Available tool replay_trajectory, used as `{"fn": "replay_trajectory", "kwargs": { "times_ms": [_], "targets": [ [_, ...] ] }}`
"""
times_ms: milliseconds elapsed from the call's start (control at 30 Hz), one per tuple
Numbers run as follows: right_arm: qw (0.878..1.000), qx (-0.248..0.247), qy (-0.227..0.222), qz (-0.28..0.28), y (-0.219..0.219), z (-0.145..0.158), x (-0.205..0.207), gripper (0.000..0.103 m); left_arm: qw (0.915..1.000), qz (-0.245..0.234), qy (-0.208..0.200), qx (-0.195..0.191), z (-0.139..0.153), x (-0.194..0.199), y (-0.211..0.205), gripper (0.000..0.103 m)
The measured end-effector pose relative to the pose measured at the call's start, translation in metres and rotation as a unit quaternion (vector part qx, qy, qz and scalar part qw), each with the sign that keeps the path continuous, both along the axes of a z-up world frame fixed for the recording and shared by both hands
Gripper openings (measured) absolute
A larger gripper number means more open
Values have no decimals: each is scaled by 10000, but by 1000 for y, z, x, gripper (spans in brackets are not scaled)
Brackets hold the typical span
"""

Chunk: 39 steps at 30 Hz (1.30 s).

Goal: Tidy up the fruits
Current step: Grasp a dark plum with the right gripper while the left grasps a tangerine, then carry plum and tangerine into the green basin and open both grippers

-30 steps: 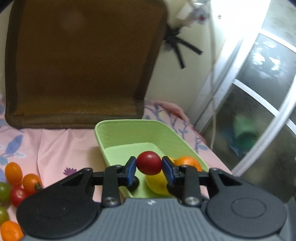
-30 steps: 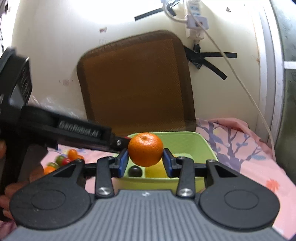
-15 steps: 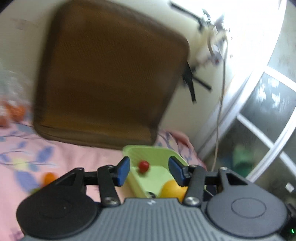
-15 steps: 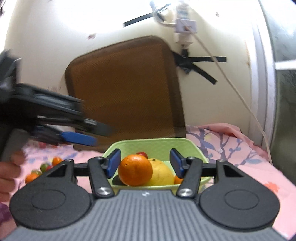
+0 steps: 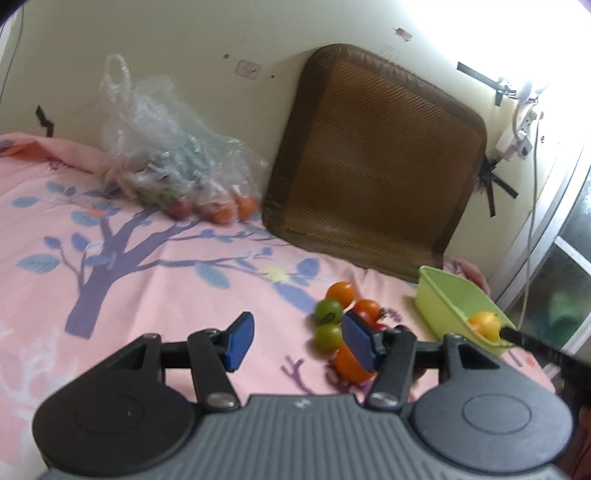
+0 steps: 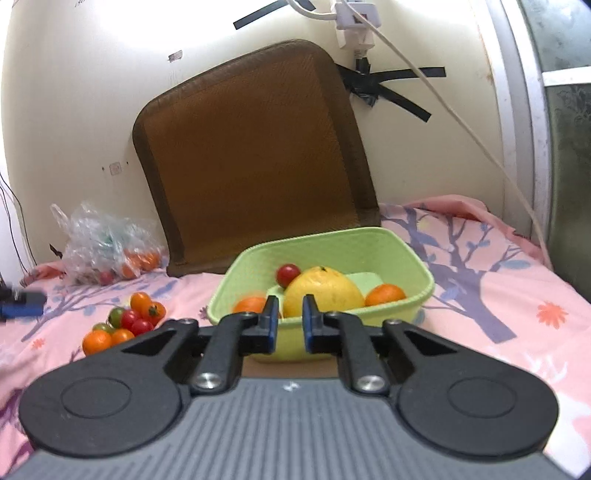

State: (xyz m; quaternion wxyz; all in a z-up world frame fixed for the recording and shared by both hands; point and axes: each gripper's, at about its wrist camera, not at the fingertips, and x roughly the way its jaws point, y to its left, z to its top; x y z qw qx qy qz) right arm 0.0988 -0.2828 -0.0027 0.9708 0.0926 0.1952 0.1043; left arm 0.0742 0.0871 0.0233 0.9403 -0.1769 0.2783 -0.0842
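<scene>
A light green basket (image 6: 421,271) on the pink bedsheet holds a large yellow fruit (image 6: 323,291), a red cherry tomato (image 6: 288,274) and two oranges (image 6: 385,294). It also shows in the left wrist view (image 5: 448,295) at the right. A pile of small tomatoes and oranges (image 6: 125,321) lies left of the basket; in the left wrist view the pile (image 5: 340,325) sits just ahead of the right finger. My left gripper (image 5: 299,341) is open and empty above the sheet. My right gripper (image 6: 290,326) is nearly closed and empty, in front of the basket.
A brown mesh cushion (image 6: 251,158) leans on the wall behind the basket. A clear plastic bag of fruit (image 5: 166,158) lies at the back left by the wall. A power strip and cable (image 6: 354,22) hang on the wall. A window frame borders the right.
Both grippers let go of their fruit: the red tomato and the orange now lie in the basket. The left gripper swung left toward the pile; the right backed off and closed its jaws.
</scene>
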Motion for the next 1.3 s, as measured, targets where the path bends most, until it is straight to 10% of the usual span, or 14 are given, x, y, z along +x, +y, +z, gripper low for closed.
{"fn": "replay_trajectory", "kwargs": {
  "times_ms": [433,667,767,900,967,1300],
  "targets": [
    [9934,-494,161,1024,82,4,12,20,9948,-893,169,452,-15,18,-49,54],
    [9842,-824,580,1458,112,-15,12,50,9919,-1073,336,585,-31,30,-69,54],
    [9828,-960,721,1405,118,-18,20,49,9924,-1024,327,596,-35,31,-69,39],
    [9808,-729,1067,1459,115,-29,32,49,9933,-1000,365,451,-34,29,-65,38],
    [9807,-798,1010,1472,117,-29,29,31,9929,-1067,337,398,-31,23,-66,38],
    [9852,-908,709,1268,91,-24,-18,32,9760,-2116,64,515,-17,-13,-131,38]
  ]
}}
